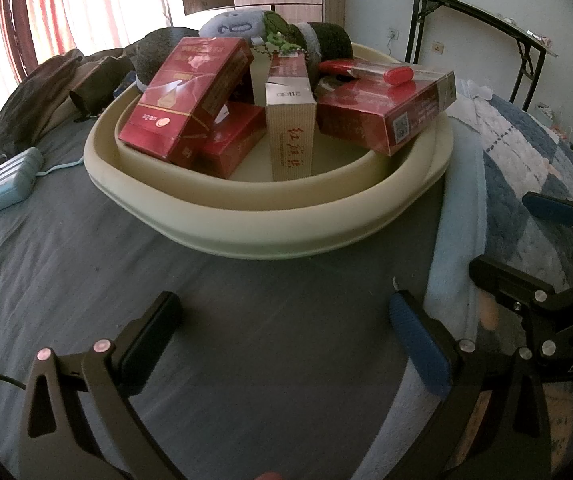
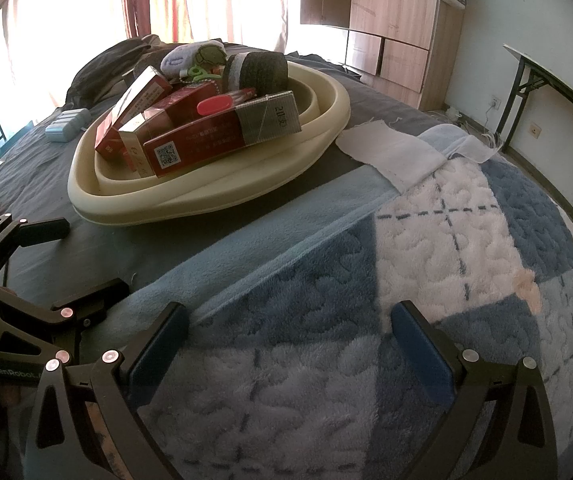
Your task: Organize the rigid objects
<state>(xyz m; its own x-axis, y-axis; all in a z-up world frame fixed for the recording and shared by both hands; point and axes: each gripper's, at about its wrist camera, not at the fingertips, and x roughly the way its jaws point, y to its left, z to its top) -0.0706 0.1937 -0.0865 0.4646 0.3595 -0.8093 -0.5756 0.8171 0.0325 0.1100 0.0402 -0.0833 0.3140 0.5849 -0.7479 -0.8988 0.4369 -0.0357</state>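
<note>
Left wrist view: the left gripper [image 1: 282, 324] hovers low over the grey bedsheet [image 1: 246, 304], its two fingers spread wide with nothing between them. Straight ahead of the fingertips, a short way off, sits the cream basin [image 1: 246, 232], already loaded with the rigid things: a red carton [image 1: 184, 100] leaning up against the rest, a beige pack [image 1: 290, 128] standing on end in the middle, a wide red pack [image 1: 386, 108] lying across the rim ahead and to the right of the right finger, and a red lighter [image 1: 400, 76] resting on top of it. Behind them are soft items, a grey plush toy [image 1: 232, 26] and a dark roll [image 1: 326, 40]. The leaning and stacking look like the result of dropping boxes in, not arranging them. Off to the left of the left finger a light blue case [image 1: 14, 180] lies on the sheet outside the basin; judging by the task, it may be the next piece to collect. The right gripper [image 1: 526, 236] shows at the right edge.

Right wrist view: the right gripper [image 2: 286, 328] hovers over the blue and white checked blanket [image 2: 426, 280], fingers wide apart and empty. The basin [image 2: 206, 196] lies ahead and to the left of its left finger, and the blue case [image 2: 66, 124] beyond that. The left gripper [image 2: 82, 256] shows at the left edge, also spread and empty.
</note>
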